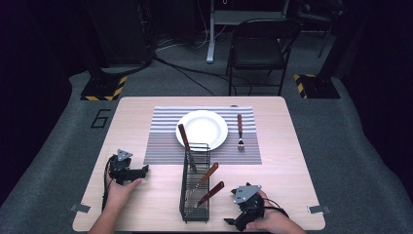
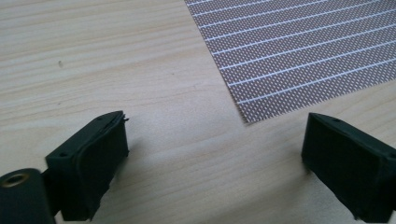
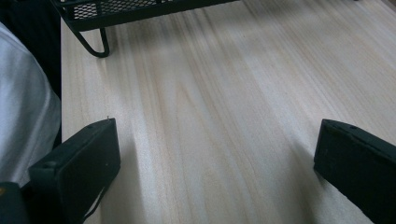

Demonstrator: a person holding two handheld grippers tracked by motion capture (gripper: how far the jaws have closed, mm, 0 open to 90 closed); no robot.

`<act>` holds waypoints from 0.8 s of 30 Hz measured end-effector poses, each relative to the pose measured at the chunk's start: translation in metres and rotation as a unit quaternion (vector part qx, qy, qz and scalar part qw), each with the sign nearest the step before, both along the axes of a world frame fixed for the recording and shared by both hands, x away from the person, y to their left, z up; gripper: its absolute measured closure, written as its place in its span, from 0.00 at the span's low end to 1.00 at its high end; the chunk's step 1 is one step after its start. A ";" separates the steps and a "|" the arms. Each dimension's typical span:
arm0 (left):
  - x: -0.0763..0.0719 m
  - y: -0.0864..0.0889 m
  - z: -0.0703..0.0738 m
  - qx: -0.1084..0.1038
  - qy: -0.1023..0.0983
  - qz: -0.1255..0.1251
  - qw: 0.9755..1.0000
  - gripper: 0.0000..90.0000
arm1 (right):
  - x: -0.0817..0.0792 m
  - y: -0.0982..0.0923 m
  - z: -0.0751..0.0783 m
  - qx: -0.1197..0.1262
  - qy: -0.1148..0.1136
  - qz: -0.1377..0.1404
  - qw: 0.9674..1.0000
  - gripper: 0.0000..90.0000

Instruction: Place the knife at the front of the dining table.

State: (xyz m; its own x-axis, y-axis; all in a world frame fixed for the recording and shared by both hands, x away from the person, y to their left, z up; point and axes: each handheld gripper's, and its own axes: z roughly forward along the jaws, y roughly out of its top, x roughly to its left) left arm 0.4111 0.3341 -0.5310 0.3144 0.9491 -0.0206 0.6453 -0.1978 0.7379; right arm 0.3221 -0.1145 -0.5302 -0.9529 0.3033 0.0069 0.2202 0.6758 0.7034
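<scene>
- While both grippers rest low on the wooden table point(image 1: 146, 200), a black wire cutlery rack point(image 1: 195, 183) stands between them at the near edge, its long side running away from the person.
- Three wooden-handled utensils lean in the rack: one point(image 1: 184, 139) at the far end, its handle tilted over the white plate point(image 1: 201, 129), and two point(image 1: 208, 174) point(image 1: 211, 192) nearer, handles slanting up toward the right.
- One fork point(image 1: 240, 130) already lies on the striped placemat point(image 1: 160, 141), right of the plate, lengthwise away from the person.
- Right gripper point(image 1: 233, 222) lies just right of the rack's near end, so by my reading it is the nearer one to the two slanted handles, which sit ahead of it and to its left.
- Its jaws are spread wide with bare wood between them, holding nothing; the right gripper view shows the rack's foot point(image 3: 95, 46) beyond them.
- Left gripper point(image 1: 145, 169) sits left of the rack, beside the placemat's near left corner point(image 2: 247, 119), jaws also wide apart and empty.
</scene>
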 end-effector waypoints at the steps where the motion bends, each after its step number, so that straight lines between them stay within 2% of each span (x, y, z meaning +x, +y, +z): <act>1: 0.001 0.000 0.000 -0.002 0.003 -0.005 1.000 0.04 | 0.000 0.000 0.000 0.000 0.001 0.000 1.000 0.00; 3: 0.002 -0.001 0.000 -0.002 0.008 -0.012 1.000 0.00 | 0.000 0.000 0.000 0.000 0.001 0.000 1.000 0.00; 6: 0.001 -0.002 0.000 0.008 0.007 -0.010 1.000 0.02 | 0.000 0.000 0.000 0.000 0.001 0.001 1.000 0.00; 12: 0.001 -0.001 0.000 0.006 0.007 -0.010 1.000 0.02 | 0.000 0.000 0.000 -0.001 -0.002 0.000 1.000 0.00; 17: 0.000 -0.002 -0.001 0.008 0.007 -0.024 1.000 0.00 | 0.000 0.000 0.000 -0.001 -0.002 0.000 1.000 0.00; 24: 0.000 -0.003 0.000 0.009 0.007 -0.019 1.000 0.01 | 0.000 0.000 0.000 -0.001 -0.002 0.001 1.000 0.00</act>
